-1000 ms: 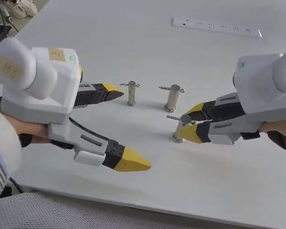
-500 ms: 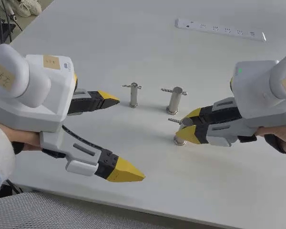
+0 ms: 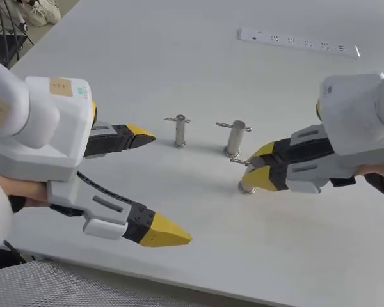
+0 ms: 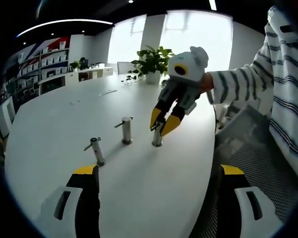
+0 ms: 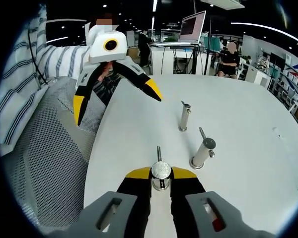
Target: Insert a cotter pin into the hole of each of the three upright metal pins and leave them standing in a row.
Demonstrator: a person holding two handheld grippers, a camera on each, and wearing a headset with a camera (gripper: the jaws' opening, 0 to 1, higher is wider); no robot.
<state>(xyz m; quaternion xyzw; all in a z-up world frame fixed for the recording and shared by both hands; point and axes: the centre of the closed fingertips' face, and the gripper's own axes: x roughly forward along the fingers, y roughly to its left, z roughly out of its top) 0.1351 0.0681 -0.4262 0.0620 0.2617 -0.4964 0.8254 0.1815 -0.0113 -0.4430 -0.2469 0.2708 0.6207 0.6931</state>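
Bench (image 3: pixel 179 64): white and wide, with a power strip (image 3: pixel 299 42) lying at its far edge.
Left claw (image 3: pixel 166 187): jaws spread wide and holding nothing; it hovers over the near left part of the bench, tips aimed toward the pins.
Right claw (image 3: pixel 251 169): clamped on the head of the near pin, with one yellow tip on each side of it.
Near pin (image 3: pixel 245 188): upright, foot on the bench, just in front of the middle pin.
Near cotter pin (image 3: pixel 238 161): juts out sideways from the near pin's head; it seems to pass through the hole, though the claw hides part of it.
Middle pin (image 3: pixel 233 137): upright, free of both claws, with a cotter pin (image 3: pixel 233 126) crosswise through its top.
Far pin (image 3: pixel 180 131): upright, left of the middle pin, a thin crosspiece (image 3: pixel 177 119) through its top.
Row: in the left gripper view the three pins stand near one another in a line.
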